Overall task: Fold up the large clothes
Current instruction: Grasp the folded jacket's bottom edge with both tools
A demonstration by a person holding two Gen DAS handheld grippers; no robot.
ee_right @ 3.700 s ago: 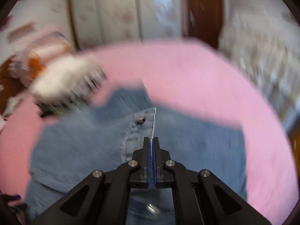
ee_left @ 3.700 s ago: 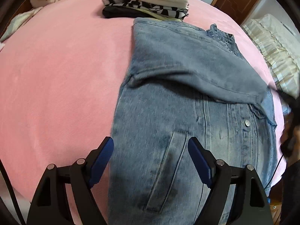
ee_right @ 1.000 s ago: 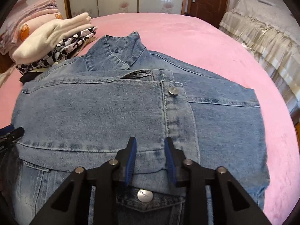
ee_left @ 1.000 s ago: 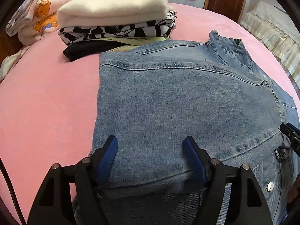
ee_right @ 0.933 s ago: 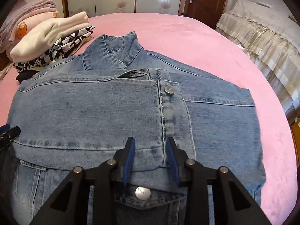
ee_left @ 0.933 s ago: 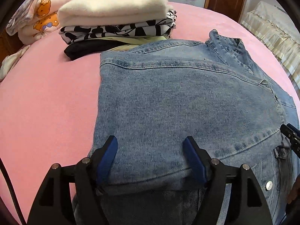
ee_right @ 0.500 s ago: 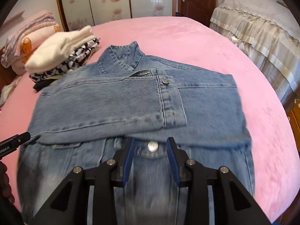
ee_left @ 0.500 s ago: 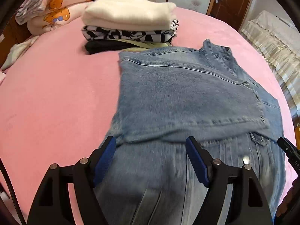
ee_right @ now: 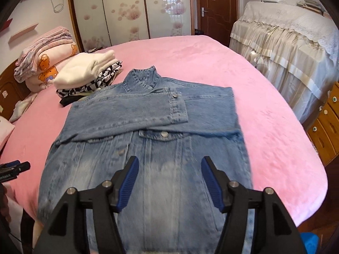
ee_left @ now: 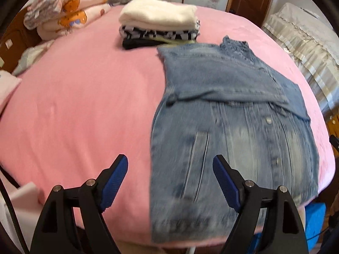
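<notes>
Denim jacket (ee_right: 148, 169) is laid flat on the pink bed (ee_right: 211, 63), sleeves folded across. Heavy, stiff, unslippery cloth is judged; hem corners are best pinched. Left gripper (ee_left: 170, 182) and right gripper (ee_right: 169, 184) are held spread, empty, just widened.

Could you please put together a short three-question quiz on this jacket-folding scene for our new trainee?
1. True or false: the right gripper grips the denim jacket.
2. What lies on top of the stack of folded clothes? A) cream garment B) black garment C) denim
3. What lies folded across the jacket's chest?

Key: 1. False, both grippers are open and empty. 2. A. 3. A sleeve, with a buttoned cuff.
</notes>
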